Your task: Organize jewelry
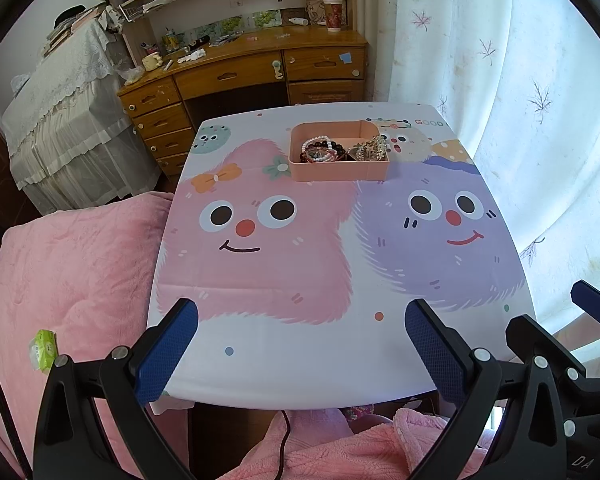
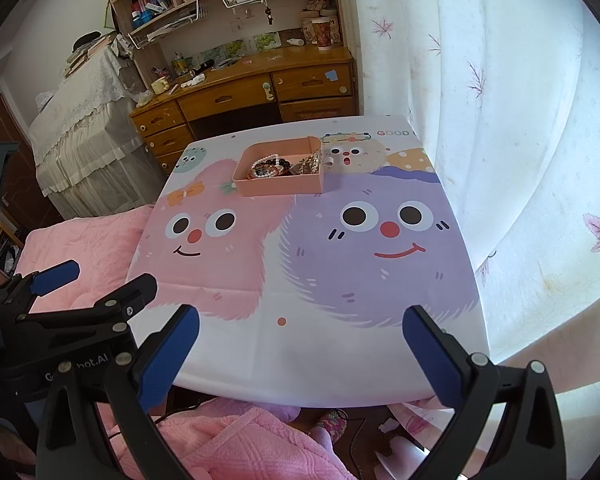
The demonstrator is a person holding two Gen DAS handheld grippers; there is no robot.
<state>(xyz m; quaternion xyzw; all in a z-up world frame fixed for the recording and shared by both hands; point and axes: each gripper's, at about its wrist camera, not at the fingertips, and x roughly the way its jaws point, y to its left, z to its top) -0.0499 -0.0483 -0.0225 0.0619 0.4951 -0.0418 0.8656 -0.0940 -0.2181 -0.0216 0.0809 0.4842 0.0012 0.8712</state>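
A pink jewelry box [image 1: 338, 171] stands at the far side of the table; it also shows in the right wrist view [image 2: 279, 185]. Its left compartment holds pearl and dark bead bracelets [image 1: 320, 150]; its right compartment holds gold-coloured pieces [image 1: 371, 148]. My left gripper [image 1: 302, 320] is open and empty over the table's near edge. My right gripper [image 2: 300, 326] is open and empty beside it, also at the near edge. Both are well short of the box. The left gripper's fingers [image 2: 56, 276] show at the left of the right wrist view.
The table wears a cartoon-monster cloth [image 1: 260, 248]. A pink quilt [image 1: 72, 272] lies to the left. A wooden desk [image 1: 244, 72] with shelves stands behind the table. A white curtain [image 1: 520, 100] hangs on the right.
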